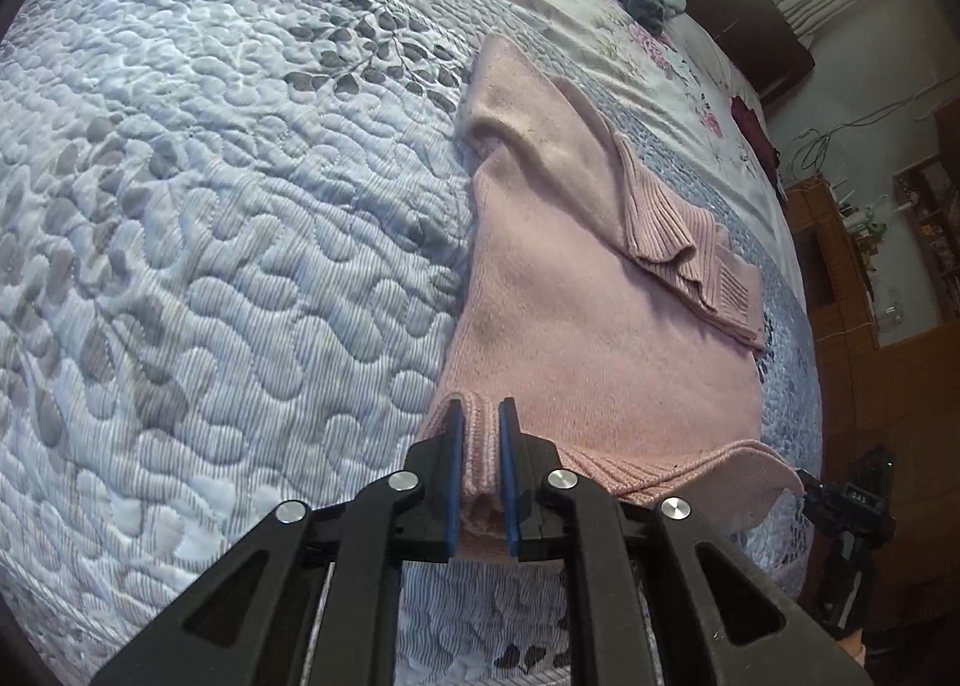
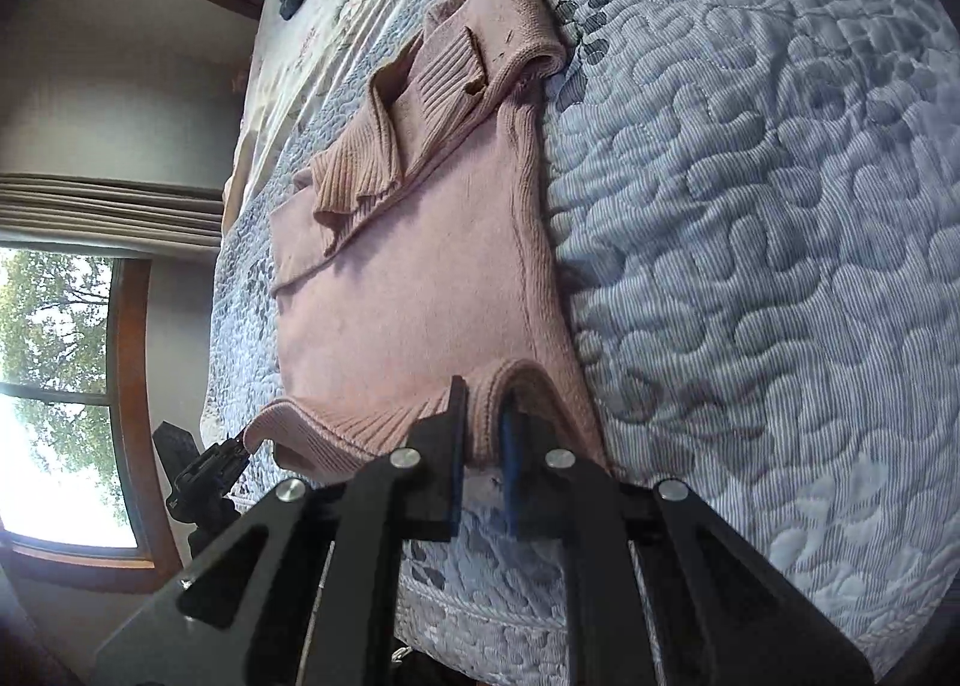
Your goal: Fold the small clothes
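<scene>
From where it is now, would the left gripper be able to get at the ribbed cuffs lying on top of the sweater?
Probably not right away: the left gripper is shut on the pink sweater at its hem. The ribbed cuffs lie uncovered further up, with nothing in between, so it looks free once released.

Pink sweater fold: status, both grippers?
Left gripper and right gripper both clamped on hem. Pink sweater flat on quilt, sleeves folded in. Fold path unobstructed.

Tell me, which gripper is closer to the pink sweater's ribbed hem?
Neither: both touch it. The left gripper pinches one end of the hem, the right gripper the other.
</scene>
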A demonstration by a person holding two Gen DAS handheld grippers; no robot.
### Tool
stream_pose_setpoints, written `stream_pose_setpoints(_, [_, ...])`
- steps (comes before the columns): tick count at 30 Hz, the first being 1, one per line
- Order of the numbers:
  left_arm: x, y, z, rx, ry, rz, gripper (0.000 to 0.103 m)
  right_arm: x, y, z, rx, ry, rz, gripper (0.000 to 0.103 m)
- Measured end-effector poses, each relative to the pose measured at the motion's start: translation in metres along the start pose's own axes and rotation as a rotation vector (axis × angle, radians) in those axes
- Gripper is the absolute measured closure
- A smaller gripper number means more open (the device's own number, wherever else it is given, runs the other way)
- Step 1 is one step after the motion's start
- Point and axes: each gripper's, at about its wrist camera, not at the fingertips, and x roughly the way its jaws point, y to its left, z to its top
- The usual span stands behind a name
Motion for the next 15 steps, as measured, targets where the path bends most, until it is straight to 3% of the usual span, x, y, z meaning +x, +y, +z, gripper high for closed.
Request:
stream_pose_setpoints(7, [0.039,0.001,0.028,-0.001,0.036,0.034,0.089,0.032,-0.014,0.036,0.031,0.055,-0.036,0.094])
stream_pose_setpoints(9, [0.043,0.003,0.033,0.0,0.03,0.049,0.085,0.038,-0.016,0.041,0.035,0.066,-0.038,0.094])
stream_pose_setpoints(11, [0.045,0.007,0.039,-0.009,0.032,0.056,0.073,0.043,-0.019,0.045,0.041,0.077,-0.035,0.093])
stream_pose_setpoints(15, [0.037,0.015,0.045,-0.035,0.017,0.037,0.072,0.041,-0.025,0.05,0.067,0.094,0.0,0.091])
